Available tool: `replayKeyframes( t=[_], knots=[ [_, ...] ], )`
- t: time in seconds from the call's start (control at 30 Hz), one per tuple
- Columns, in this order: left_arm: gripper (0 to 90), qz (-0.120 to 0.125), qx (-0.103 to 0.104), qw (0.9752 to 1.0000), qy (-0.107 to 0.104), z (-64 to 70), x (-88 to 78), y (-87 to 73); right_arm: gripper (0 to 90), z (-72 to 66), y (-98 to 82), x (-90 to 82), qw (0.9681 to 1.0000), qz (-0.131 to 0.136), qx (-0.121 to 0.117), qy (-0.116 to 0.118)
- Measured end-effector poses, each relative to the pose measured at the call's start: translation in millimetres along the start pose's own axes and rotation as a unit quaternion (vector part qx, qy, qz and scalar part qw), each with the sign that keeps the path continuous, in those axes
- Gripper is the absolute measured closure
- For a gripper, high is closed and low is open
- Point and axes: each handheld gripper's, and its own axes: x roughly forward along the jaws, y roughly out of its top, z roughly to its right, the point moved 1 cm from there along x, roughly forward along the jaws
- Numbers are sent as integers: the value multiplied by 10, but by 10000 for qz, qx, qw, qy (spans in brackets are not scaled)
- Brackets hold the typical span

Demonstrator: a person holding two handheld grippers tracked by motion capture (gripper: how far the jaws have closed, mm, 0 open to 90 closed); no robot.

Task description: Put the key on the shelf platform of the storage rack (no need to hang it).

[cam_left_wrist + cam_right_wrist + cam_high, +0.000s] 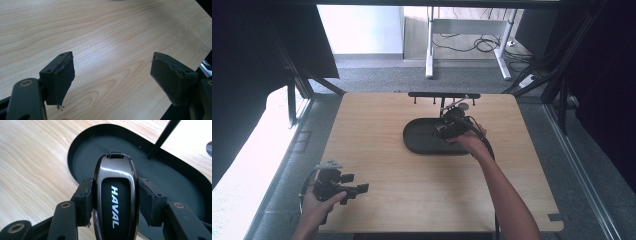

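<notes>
My right gripper point(115, 202) has its fingers clamped on the key fob point(115, 197) above the tray point(417, 142); I'd lower it level. Left gripper point(112, 80) fingers spread wide, near-left over the desk point(387, 185).

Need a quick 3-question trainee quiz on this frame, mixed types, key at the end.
1. True or false: the left gripper holds an object.
2. What does the right gripper clamp? A) a pen B) a key fob marked HAVAL C) a cup
3. Fill in: the right gripper is held over the black oval ____ on the wooden table.

Key:
1. False. Its jaws stand wide apart over bare wood near the table's front left corner.
2. B. The key fob sits between the pads, gripped on both sides.
3. Tray. A thin black post rises from its far part, carrying a bar with pegs.
</notes>
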Motion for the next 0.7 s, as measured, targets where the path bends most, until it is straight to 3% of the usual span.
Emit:
replayKeyframes(
  t=[0.7],
  knots=[
    [197, 38, -23, 10000, 6, -18, -20, 2, 498, 205, 92, 237, 9994, -54, 215, -261]
  ],
)
